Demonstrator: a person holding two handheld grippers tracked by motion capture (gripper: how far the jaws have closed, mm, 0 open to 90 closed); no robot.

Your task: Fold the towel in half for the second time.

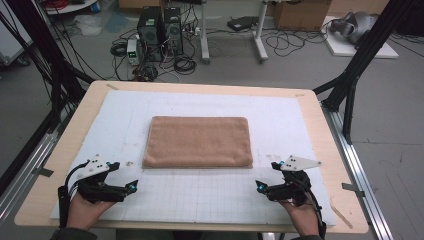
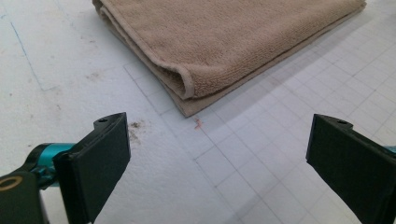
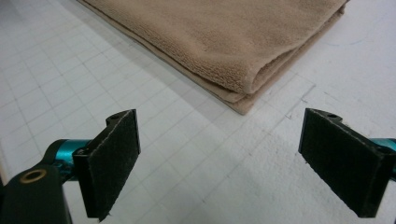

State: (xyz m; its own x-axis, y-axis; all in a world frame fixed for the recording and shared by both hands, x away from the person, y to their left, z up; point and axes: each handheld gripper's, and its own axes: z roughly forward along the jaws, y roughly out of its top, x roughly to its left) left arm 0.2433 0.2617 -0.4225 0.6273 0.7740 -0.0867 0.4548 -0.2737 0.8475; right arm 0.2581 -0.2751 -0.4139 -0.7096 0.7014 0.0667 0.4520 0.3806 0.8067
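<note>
One folded tan towel lies mid-desk on the white gridded mat. Left gripper and right gripper sit near its front corners, jaws wide, holding nothing.

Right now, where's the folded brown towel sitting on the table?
In the high view the folded towel lies flat at the middle of the white grid mat, just beyond the left gripper and right gripper, which flank its near corners without touching it.
</note>
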